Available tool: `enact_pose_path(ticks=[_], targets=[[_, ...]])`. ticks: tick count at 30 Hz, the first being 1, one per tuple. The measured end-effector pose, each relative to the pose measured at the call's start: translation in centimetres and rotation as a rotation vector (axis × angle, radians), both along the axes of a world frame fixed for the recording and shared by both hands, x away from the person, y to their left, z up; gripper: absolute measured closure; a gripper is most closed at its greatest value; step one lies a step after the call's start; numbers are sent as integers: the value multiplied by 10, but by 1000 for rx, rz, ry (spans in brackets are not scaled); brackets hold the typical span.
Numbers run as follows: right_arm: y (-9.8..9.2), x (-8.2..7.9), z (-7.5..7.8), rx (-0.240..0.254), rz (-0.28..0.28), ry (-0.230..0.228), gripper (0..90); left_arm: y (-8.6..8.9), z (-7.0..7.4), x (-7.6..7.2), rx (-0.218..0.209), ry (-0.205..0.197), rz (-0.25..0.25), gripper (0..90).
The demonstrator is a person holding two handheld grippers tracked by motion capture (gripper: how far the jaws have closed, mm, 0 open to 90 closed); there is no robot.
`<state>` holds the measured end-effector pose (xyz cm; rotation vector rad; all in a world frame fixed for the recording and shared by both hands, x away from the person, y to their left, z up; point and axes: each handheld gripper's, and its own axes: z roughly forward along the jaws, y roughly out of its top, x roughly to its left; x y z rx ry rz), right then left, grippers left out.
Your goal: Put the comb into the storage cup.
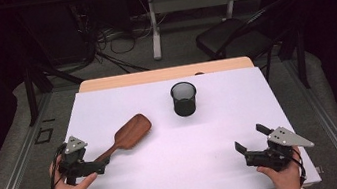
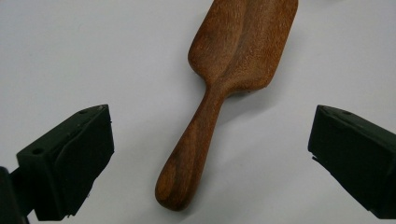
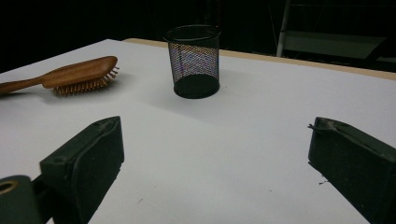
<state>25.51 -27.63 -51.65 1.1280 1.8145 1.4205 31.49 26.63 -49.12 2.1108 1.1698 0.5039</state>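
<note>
A wooden hairbrush [image 1: 129, 133] lies bristles down on the white table top [image 1: 192, 166], left of the middle, with its handle pointing toward the near left. My left gripper [image 1: 96, 162] is open at the end of that handle. In the left gripper view the handle [image 2: 196, 144] lies between the two wide-apart jaws without touching either. A black mesh cup [image 1: 184, 99] stands upright and looks empty, beyond the table's middle. My right gripper [image 1: 251, 138] is open near the front right corner with nothing between its jaws. It faces the cup [image 3: 194, 60] and the brush [image 3: 79, 72].
The table's far edge shows a strip of bare wood [image 1: 163, 74]. Behind the table stand a black chair [image 1: 233, 34] and a desk frame [image 1: 153, 26], with cables on the floor. White surface lies between the two grippers.
</note>
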Motion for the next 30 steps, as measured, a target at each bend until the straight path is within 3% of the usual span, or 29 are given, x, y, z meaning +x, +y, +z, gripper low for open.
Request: enact_pose_path(ticks=[30], targets=[[0, 1, -2, -1, -4, 11, 36, -9, 16, 31, 71, 72, -51, 5]])
